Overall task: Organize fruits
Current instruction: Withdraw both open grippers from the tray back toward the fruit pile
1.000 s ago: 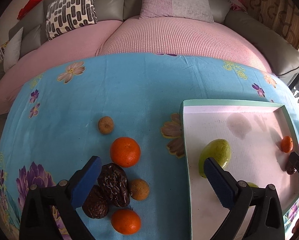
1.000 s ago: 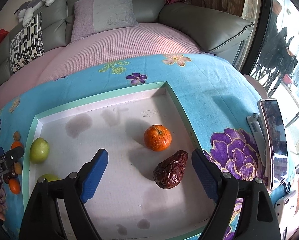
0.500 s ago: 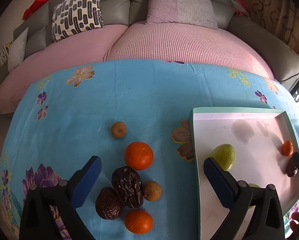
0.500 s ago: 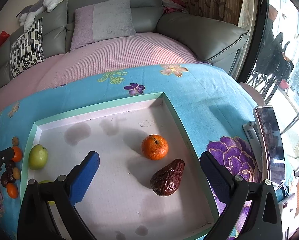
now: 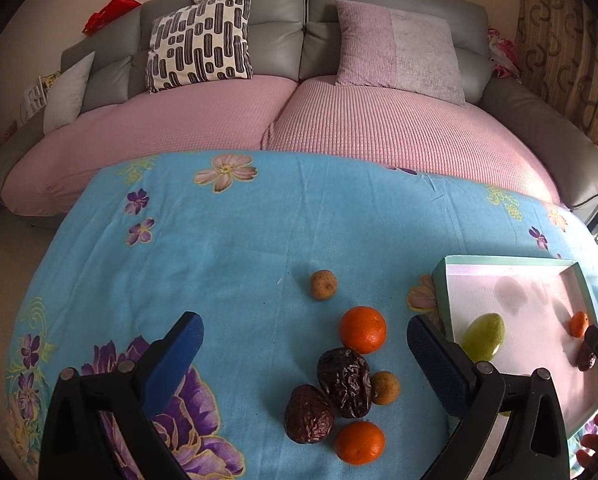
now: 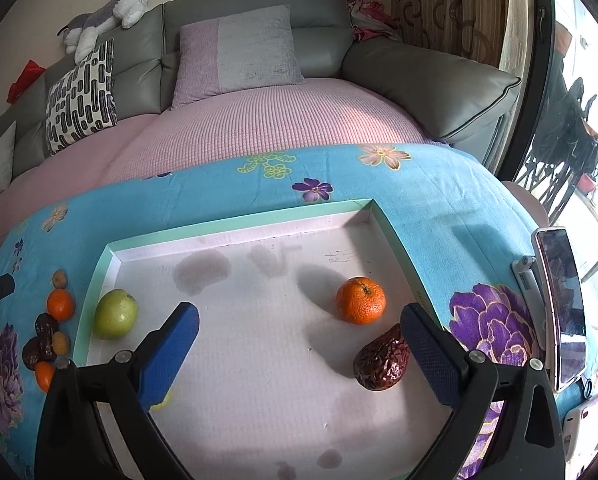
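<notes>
Both tools are spread wide, gripping nothing: the left tool (image 5: 303,344) hangs over loose fruit on the blue flowered tabletop cloth (image 5: 227,248), the right tool (image 6: 299,326) over the shallow green-rimmed white tray (image 6: 235,224). Inside, a round orange tangerine (image 6: 361,300) and a wrinkled dark-red date (image 6: 381,358) lie near the tray's right wall, and a green pear-like fruit (image 6: 115,314) against its left wall.

Home living room, grey sofa (image 5: 307,28), patterned cushion (image 5: 201,38), plush toy (image 6: 107,12), floral tablecloth (image 5: 219,248)

A sky-blue flowered cloth (image 5: 239,248) bears orange mandarins (image 5: 362,329), wrinkled dark-brown dates (image 5: 343,376) and a mint-rimmed white tray (image 6: 235,222).
</notes>
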A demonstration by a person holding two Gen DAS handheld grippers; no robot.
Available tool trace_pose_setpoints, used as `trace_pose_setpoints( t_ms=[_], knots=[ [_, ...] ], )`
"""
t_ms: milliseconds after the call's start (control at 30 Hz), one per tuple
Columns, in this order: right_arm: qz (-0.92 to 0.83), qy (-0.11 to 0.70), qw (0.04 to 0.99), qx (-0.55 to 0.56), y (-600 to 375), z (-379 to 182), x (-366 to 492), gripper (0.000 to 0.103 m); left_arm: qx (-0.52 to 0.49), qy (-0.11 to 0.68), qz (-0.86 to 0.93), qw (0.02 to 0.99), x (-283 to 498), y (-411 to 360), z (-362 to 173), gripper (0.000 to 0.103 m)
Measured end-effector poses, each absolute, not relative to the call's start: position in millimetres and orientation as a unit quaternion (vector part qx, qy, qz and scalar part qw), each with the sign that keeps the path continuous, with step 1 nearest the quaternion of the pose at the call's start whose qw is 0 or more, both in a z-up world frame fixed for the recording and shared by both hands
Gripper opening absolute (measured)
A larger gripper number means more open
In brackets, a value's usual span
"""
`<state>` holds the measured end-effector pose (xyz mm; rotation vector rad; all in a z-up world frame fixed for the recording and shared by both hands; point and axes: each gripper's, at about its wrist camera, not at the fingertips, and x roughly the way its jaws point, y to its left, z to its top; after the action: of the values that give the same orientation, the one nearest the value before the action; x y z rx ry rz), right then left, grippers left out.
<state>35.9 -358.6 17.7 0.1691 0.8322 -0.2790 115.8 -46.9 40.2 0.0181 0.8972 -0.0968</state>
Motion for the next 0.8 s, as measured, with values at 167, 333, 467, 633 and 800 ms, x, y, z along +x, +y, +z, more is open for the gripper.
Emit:
trace_pose_setpoints(
  t_ms=[167,333,467,633,800],
  knots=[
    [-0.105,0.397,0.909,0.075,-336,19,38,0.101,-0.011,0.41,-0.024,0.912,115,-14,45,0.103],
    [-0.074,0.391,0.916,0.05,-305,21,44,0.101,-0.025,0.39,-0.011,0.92,115,9,51,0.103],
    [-0.05,0.396,0.916,0.031,-278,22,50,0.101,-0.024,0.388,-0.009,0.921,116,22,53,0.103],
    [-0.018,0.393,0.919,0.027,-246,26,56,0.101,-0.059,0.393,-0.029,0.917,118,38,52,0.103],
    [0.015,0.4,0.916,0.03,-220,25,62,0.1,-0.083,0.393,-0.042,0.915,114,44,56,0.103]
  ],
)
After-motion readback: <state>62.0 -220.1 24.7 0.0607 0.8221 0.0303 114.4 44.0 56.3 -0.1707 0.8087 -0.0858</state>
